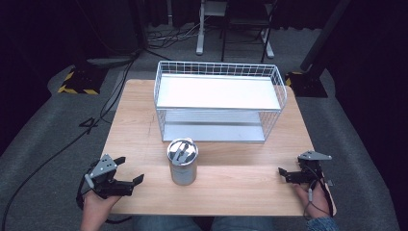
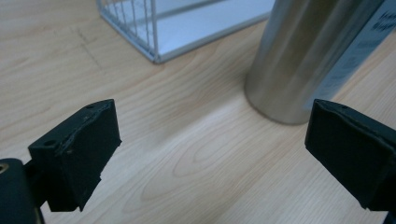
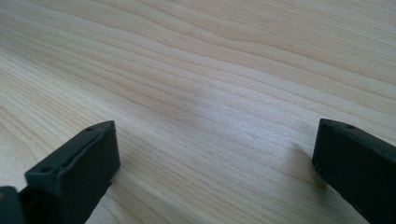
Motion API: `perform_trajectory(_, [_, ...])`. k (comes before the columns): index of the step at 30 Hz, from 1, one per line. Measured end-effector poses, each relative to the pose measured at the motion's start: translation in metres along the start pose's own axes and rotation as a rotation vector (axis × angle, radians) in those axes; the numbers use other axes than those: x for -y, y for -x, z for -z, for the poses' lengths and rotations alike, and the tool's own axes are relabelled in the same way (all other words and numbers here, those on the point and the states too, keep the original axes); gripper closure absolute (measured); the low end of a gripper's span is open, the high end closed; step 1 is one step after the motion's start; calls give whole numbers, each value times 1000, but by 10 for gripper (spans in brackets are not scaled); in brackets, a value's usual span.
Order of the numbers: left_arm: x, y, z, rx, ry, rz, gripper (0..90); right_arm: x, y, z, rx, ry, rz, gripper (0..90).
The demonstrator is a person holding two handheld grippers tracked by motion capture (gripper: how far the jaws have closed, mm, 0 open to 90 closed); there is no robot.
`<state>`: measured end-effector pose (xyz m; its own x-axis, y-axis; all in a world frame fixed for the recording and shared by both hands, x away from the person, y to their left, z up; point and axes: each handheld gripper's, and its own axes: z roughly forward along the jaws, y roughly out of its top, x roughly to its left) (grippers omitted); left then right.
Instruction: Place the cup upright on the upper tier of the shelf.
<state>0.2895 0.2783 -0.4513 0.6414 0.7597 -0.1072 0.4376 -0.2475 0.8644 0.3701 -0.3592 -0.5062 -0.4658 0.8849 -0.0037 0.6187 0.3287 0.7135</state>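
A steel canister (image 1: 182, 165) with a latched lid stands upright on the wooden table (image 1: 139, 125), in front of a white wire rack (image 1: 219, 100). My left gripper (image 1: 131, 169) rests at the table's front left, open and pointing toward the canister, a short gap away. In the left gripper view the canister (image 2: 303, 56) rises at the upper right, beyond the open left gripper (image 2: 210, 140), and the rack's corner (image 2: 149, 32) is at the top. My right gripper (image 1: 290, 168) lies open at the front right, and the right gripper (image 3: 215, 154) has bare wood between its jaws.
The rack has an upper shelf (image 1: 216, 91) and a lower shelf (image 1: 211, 131), both bare. Cables (image 1: 91, 125) run over the grey floor left of the table. A chair and stand legs (image 1: 199, 45) are behind the table.
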Motion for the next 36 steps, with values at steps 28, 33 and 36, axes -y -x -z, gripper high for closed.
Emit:
perform_trajectory(28, [-12,24,-3,92,177,-12,32,0,0,0,1,0,1,8])
perform_trajectory(33, [-15,29,-6,106,170,-17,32,0,0,0,2,0,1,8])
perform_trajectory(36, [-17,32,-9,117,172,-16,31,0,0,0,1,-1,1,8])
